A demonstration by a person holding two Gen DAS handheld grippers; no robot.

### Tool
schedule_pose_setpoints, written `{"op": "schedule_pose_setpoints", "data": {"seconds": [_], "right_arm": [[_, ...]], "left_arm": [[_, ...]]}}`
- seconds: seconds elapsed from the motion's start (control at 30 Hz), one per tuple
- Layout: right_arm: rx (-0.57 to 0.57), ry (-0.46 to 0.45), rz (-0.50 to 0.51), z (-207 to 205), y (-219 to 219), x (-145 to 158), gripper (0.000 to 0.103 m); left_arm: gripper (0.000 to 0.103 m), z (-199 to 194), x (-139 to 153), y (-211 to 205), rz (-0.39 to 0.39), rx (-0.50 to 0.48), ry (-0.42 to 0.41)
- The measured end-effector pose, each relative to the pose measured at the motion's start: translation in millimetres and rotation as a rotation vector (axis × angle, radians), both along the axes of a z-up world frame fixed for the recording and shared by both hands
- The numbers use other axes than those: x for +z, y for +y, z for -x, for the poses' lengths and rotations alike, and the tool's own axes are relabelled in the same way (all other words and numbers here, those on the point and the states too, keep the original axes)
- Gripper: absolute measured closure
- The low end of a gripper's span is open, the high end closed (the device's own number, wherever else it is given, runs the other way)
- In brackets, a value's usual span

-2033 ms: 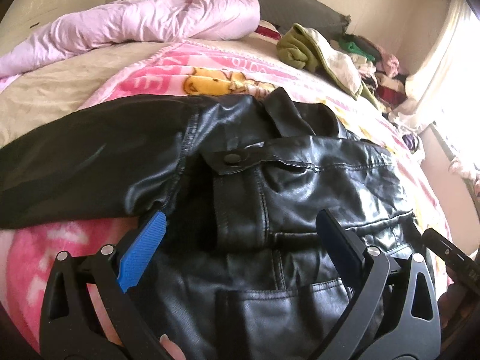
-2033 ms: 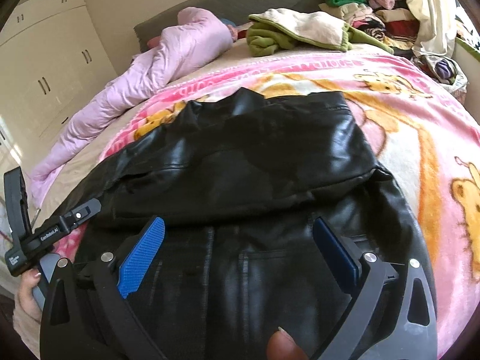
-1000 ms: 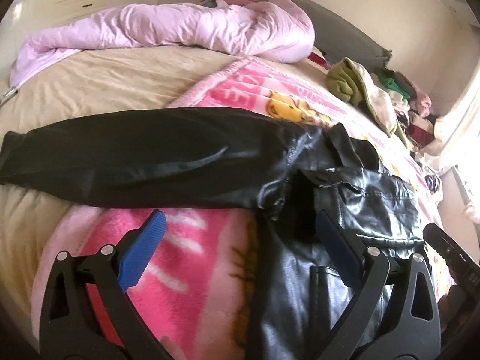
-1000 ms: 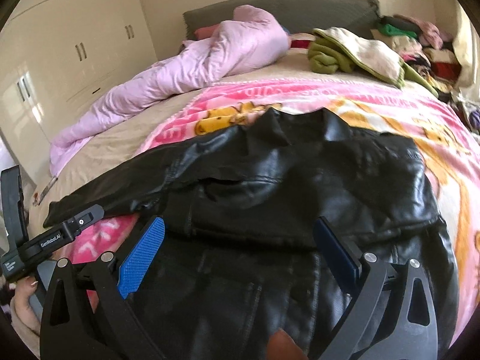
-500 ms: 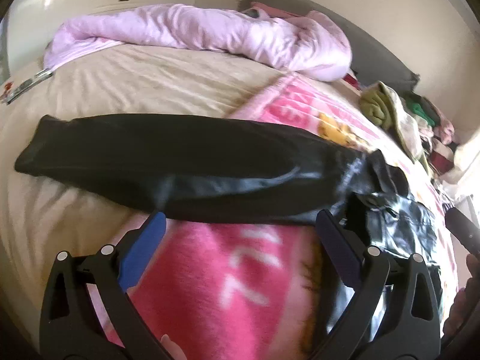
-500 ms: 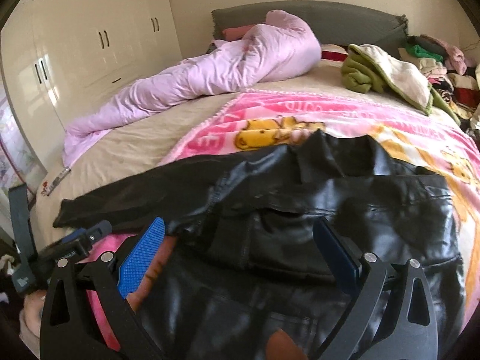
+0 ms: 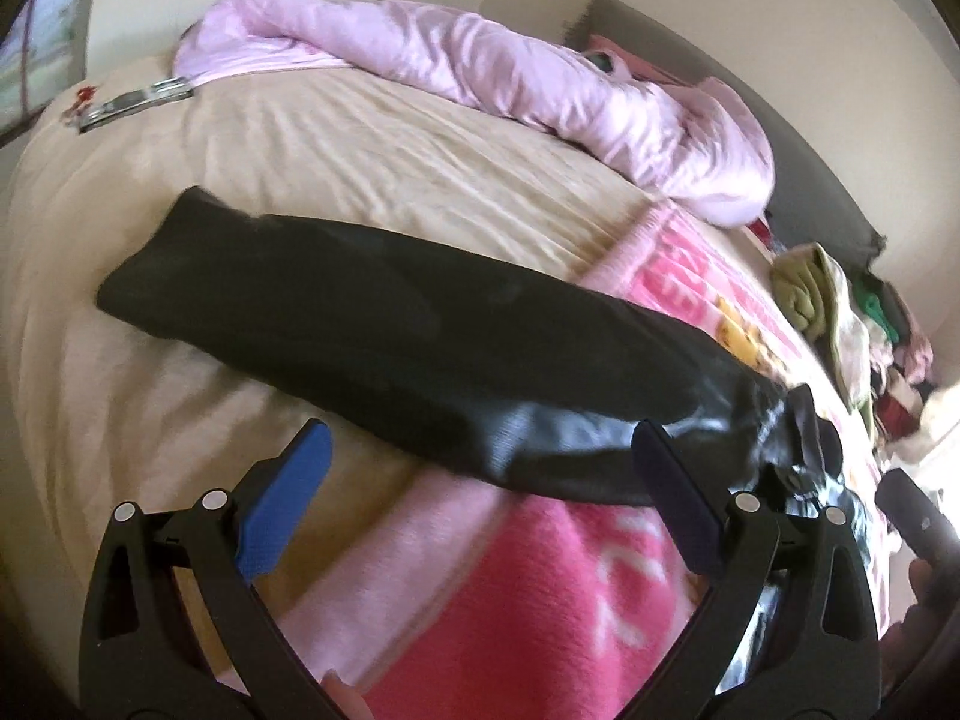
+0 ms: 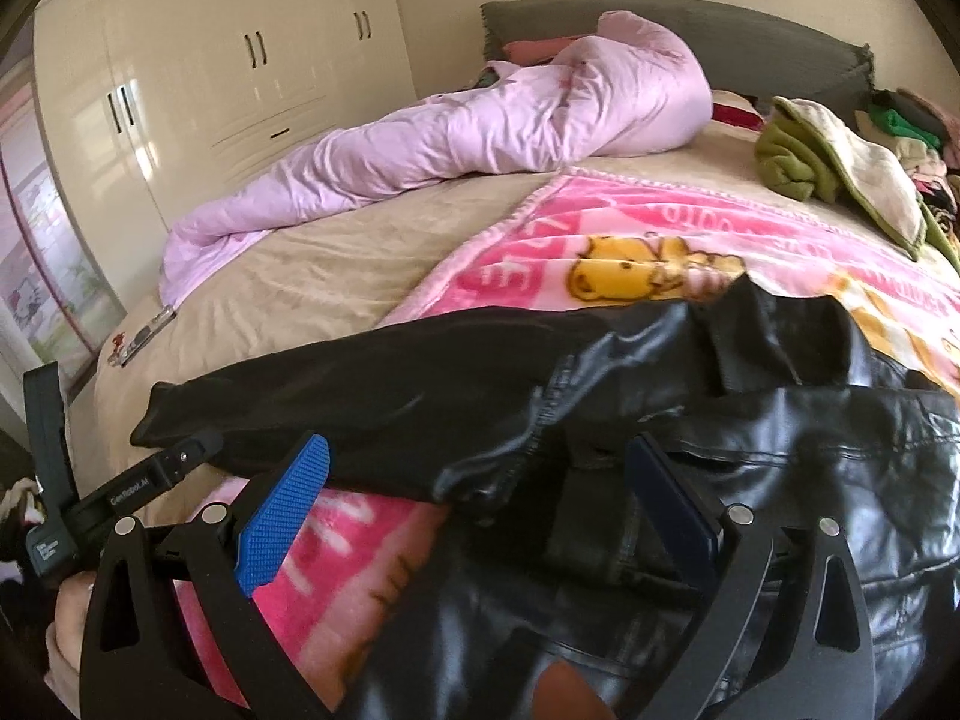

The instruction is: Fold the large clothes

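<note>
A black leather jacket (image 8: 750,480) lies flat on the pink cartoon blanket (image 8: 600,246) on the bed. Its long left sleeve (image 7: 372,324) stretches out leftward over the beige sheet (image 7: 336,156); the sleeve also shows in the right wrist view (image 8: 372,396). My left gripper (image 7: 480,498) is open and empty, just in front of the sleeve's upper part. My right gripper (image 8: 480,504) is open and empty, over the jacket's armpit and body. The left gripper's body (image 8: 120,498) shows at the left edge of the right wrist view.
A rumpled lilac duvet (image 8: 480,120) lies along the far side of the bed by the grey headboard (image 8: 720,24). A green and cream garment (image 8: 828,162) and a clothes pile (image 7: 888,348) sit at the right. White wardrobes (image 8: 210,60) stand at the left. A small flat object (image 7: 132,99) lies on the sheet's corner.
Both grippers have swung left, from over the jacket's body toward its outstretched left sleeve. The left gripper now faces the sleeve. Both stayed open and empty.
</note>
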State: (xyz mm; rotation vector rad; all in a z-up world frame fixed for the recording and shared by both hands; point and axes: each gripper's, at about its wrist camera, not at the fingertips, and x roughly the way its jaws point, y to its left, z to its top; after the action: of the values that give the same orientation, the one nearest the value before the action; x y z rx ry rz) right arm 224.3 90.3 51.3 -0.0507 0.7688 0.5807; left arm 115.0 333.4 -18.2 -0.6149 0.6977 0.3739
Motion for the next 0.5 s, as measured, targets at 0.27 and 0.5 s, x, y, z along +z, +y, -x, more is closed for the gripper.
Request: {"op": "schedule_pose_setpoints", "data": {"seconds": [0.27,0.5], "right_arm": [[0.048,0.009,0.010,-1,26,-5,0.004],[0.047,0.038,-0.008,-1,30,-14,0.004]], "left_arm": [[0.009,7,-8,34,0.040,0.073,0.003],[0.009,6,-28,59,0.171,0.085,-0.013]]}}
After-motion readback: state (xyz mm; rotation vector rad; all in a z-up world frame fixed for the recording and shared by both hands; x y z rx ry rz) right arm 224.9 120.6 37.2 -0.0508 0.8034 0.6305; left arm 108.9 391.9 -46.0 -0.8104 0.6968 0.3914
